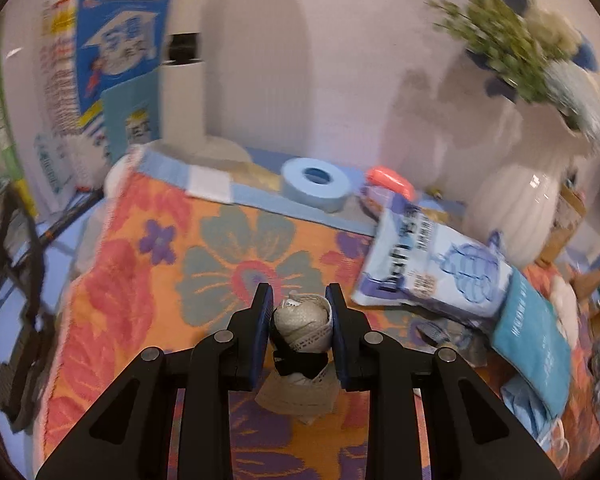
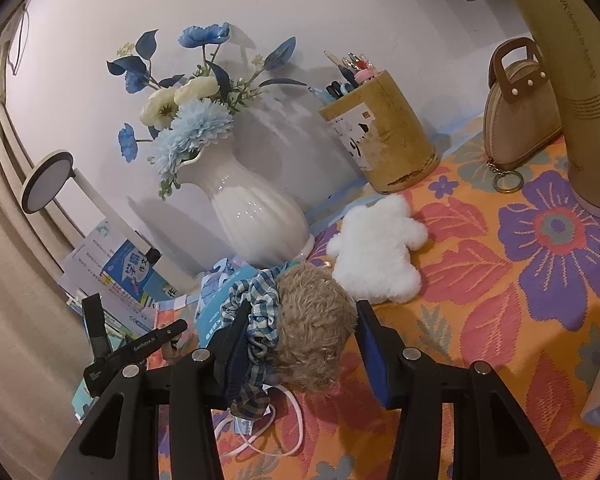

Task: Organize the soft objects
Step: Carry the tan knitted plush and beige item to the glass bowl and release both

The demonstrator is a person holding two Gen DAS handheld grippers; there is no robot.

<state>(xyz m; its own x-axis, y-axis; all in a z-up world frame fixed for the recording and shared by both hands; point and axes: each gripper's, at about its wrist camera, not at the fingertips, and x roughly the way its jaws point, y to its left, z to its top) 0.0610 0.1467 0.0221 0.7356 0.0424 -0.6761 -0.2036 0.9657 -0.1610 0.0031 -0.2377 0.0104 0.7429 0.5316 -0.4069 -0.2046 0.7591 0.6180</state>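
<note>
My left gripper [image 1: 299,307] is shut on a small beige cloth bundle with lace trim and a black band [image 1: 303,322], held above the orange flowered cloth [image 1: 148,280]. My right gripper [image 2: 302,320] is shut on a tan curly plush [image 2: 314,324] together with a blue checked scrunchie [image 2: 256,304], just above the cloth. A white fluffy cloud-shaped plush [image 2: 380,248] lies on the cloth beyond the right gripper. A face mask with white ear loops [image 2: 256,432] lies under the right gripper.
A white vase with blue flowers [image 2: 256,208] stands behind the plush. A bamboo pen holder [image 2: 384,136], a tan handbag [image 2: 520,116] and a lamp base [image 2: 580,92] stand at right. A blue tape roll [image 1: 318,184], tissue packs [image 1: 432,268] and books [image 1: 112,64] are in the left wrist view.
</note>
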